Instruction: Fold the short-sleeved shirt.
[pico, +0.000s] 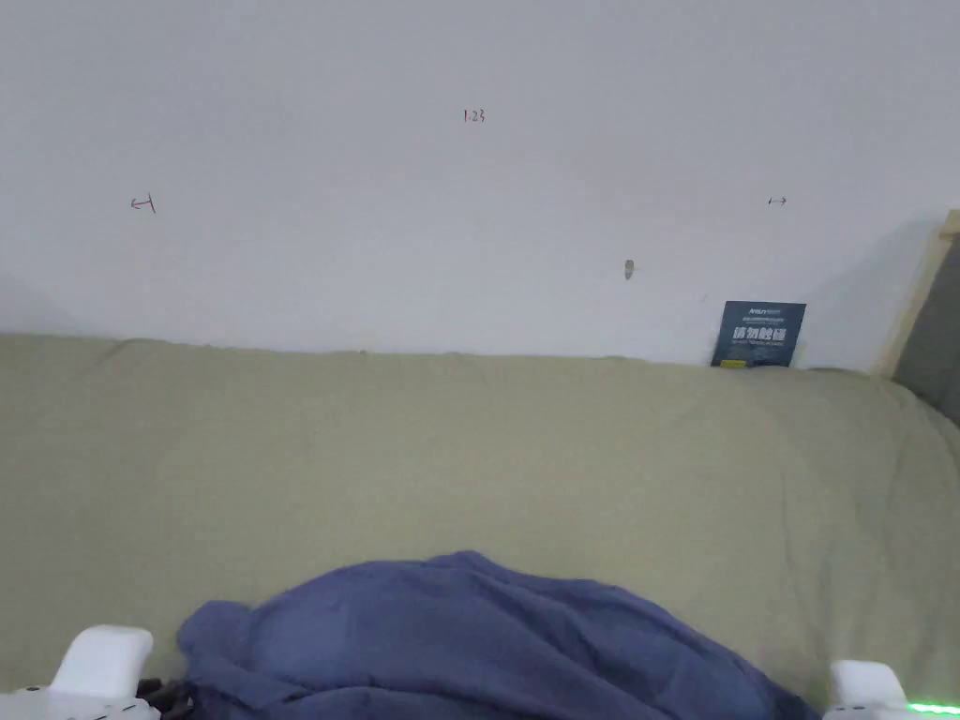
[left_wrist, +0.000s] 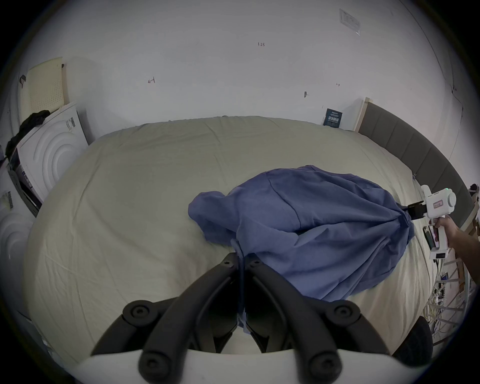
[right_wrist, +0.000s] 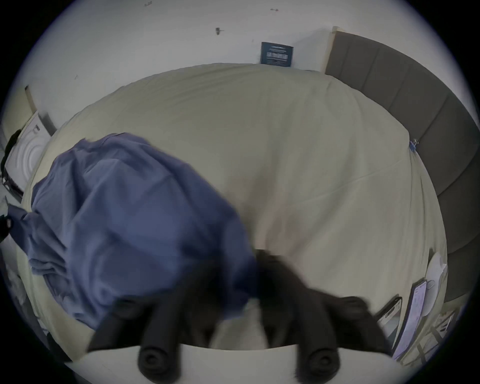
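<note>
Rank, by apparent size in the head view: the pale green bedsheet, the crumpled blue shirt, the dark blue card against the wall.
1. Pale green bedsheet, largest.
2. Crumpled blue shirt, partly cut off at the bottom edge.
3. Dark blue card, smallest, though it stands farthest away.

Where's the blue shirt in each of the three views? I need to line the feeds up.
Head view: blue shirt at bottom centre, on the bed.
Left gripper view: shirt right of centre, stretched between the two grippers.
Right gripper view: shirt on the left.
Shared landmark: the dark card against the wall.
</note>
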